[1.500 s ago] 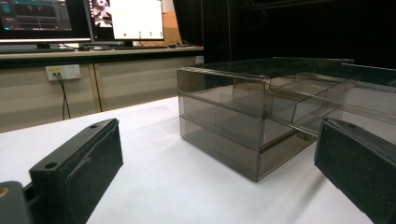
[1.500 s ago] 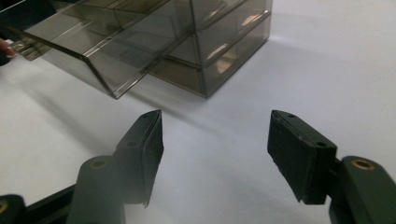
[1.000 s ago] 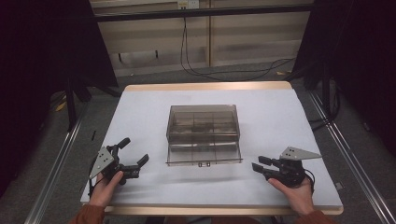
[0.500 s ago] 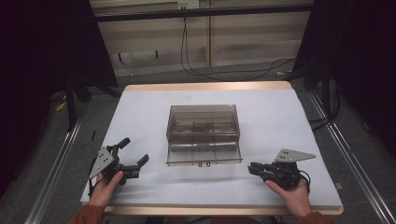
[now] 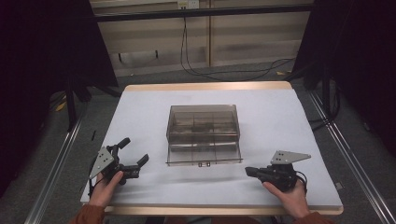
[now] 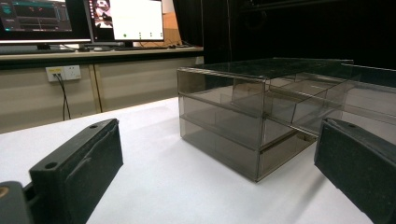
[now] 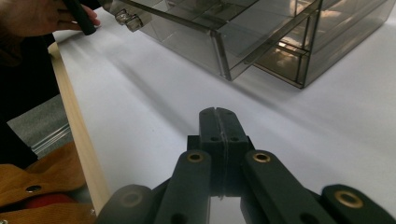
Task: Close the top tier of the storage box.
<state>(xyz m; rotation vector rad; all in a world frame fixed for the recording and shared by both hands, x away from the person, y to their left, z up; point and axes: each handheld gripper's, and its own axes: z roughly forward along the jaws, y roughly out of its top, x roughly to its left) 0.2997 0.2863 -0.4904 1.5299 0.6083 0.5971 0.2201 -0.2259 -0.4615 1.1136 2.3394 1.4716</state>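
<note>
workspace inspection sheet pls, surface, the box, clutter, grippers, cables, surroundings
surface: white table top with a wooden edge, bare around the box.
job's things: smoky clear drawer box at the table's middle; lower drawer pulled out toward the person, its small handle at the front; compartments look empty.
clutter: nothing seen on the table.
grippers: left gripper rests at the near left, jaws open, nothing between them; right gripper at the near right, its jaws have just been closing and now meet, nothing held. Both apart from the box.
cables: black cables run from a wall socket across the floor behind the table.
surroundings: dark curtains at both sides, monitors on a desk, grey floor.
</note>
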